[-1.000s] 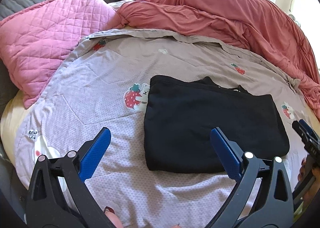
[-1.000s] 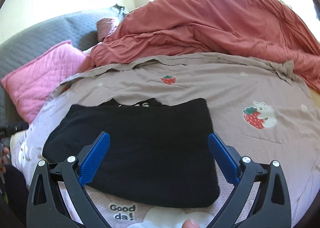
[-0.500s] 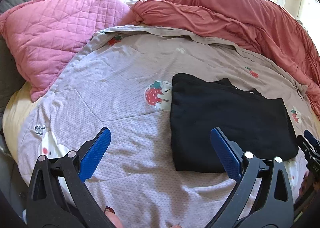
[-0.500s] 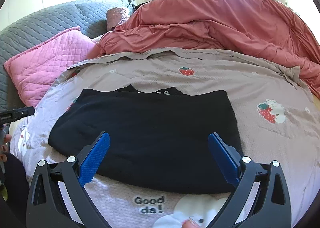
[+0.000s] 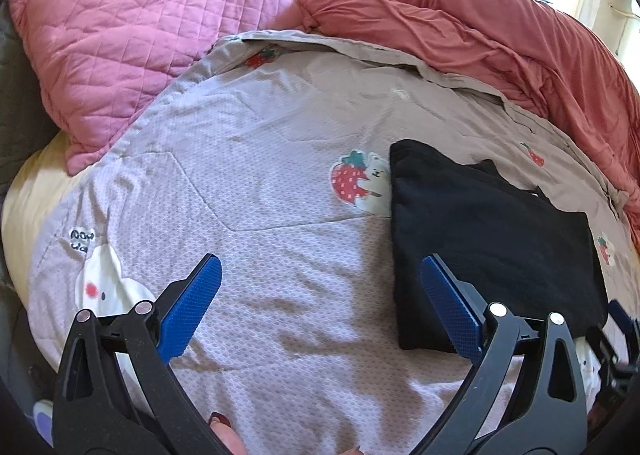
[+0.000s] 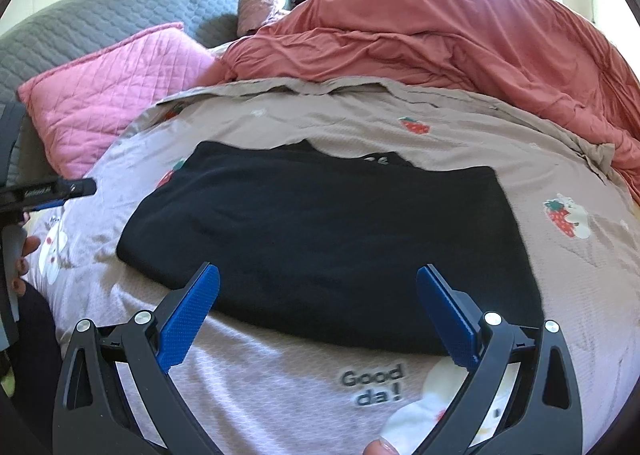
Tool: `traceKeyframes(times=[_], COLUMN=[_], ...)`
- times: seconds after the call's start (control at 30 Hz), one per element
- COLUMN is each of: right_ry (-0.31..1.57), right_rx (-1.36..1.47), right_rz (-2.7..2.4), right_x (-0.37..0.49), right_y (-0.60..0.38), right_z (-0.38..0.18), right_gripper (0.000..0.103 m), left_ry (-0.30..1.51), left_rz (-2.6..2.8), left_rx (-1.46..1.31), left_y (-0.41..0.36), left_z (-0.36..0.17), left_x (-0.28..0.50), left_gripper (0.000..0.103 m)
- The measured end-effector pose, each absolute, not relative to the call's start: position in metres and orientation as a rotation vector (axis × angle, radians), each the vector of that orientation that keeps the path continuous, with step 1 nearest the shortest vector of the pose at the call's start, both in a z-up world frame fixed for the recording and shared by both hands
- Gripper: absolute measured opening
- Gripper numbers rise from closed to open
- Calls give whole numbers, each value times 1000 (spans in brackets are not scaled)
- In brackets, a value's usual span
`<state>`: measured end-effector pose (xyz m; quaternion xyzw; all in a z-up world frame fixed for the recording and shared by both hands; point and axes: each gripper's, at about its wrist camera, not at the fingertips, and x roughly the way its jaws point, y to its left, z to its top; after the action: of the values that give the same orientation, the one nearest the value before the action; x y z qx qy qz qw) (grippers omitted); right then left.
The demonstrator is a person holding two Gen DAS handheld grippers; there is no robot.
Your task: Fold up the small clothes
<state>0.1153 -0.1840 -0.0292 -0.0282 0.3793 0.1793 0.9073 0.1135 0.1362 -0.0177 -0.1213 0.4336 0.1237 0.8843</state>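
The folded black garment (image 6: 328, 247) on the bed (image 6: 440, 143) looks soft, light and floppy; pinch a near-edge corner. Left gripper (image 5: 320, 303) and right gripper (image 6: 318, 307) both gape, empty.

Your left wrist view looks forward between its own fingers, low and close over the printed bedspread (image 5: 256, 159), facing the pink pillow (image 5: 132, 27), with the black garment (image 5: 492, 243) off to its right. Your right wrist view sits just as low, squarely before that garment (image 6: 328, 239), facing the red duvet (image 6: 440, 39). Both views share the garment, bedspread, pillow and duvet.
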Motion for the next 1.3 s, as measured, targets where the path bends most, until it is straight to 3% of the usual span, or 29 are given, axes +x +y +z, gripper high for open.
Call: traceKeyframes(times=[0.8, 1.3], right_ry=[822, 755], right_rx=[-365, -620], right_rz=[441, 366], right_x=[106, 110], right_y=[-47, -8], right_z=[-64, -102], right_gripper=[98, 98], left_ry=[932, 927], left_rz=[280, 250], left_rx=[-293, -344], left_y=[173, 183], left_z=[-48, -49], left_x=[140, 167], left_gripper=[93, 93])
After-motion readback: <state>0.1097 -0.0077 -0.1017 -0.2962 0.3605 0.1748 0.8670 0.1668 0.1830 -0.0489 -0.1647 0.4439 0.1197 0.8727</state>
